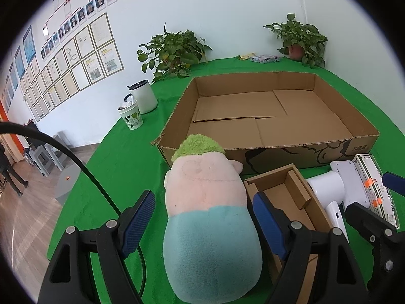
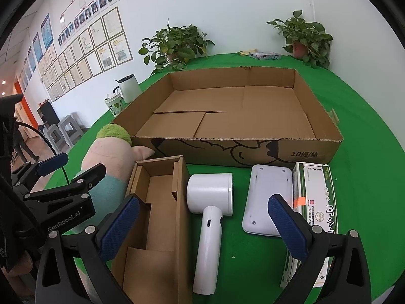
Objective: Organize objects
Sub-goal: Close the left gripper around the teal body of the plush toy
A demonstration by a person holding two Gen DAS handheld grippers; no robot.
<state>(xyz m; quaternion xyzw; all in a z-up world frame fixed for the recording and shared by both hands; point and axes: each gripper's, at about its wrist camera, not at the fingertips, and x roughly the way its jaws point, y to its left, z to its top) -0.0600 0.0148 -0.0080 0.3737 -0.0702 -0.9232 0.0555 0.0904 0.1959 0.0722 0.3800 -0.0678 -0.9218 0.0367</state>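
1. The left gripper (image 1: 203, 220) is straddling the soft plush doll with a pink head, green tuft and pale teal body (image 1: 207, 215); its fingers (image 1: 138, 224) are standing apart, the left pad clear of the doll and the right pad just beside or touching its flank, I cannot tell which.
2. The doll is lying on the green-covered desk (image 1: 121, 157), its tufted head resting against the front wall of the large shallow brown cardboard tray (image 1: 278, 116).
3. The right gripper (image 2: 203, 224) is hovering with its fingers (image 2: 120, 228) spread wide over the white hair dryer (image 2: 210, 217), gripping nothing.
4. The dryer is lying flat between the small open brown cardboard box (image 2: 162, 210) on its left and the flat white rounded-rectangle device (image 2: 268, 197) on its right.
5. The green-and-white printed carton (image 2: 314, 202) is sitting just beside that device.
6. Two potted leafy plants (image 2: 174, 45) are standing along the far wall, with a white lidded jug (image 1: 143, 96) and a leaf-patterned cup (image 1: 131, 116) sitting near the desk's left edge.
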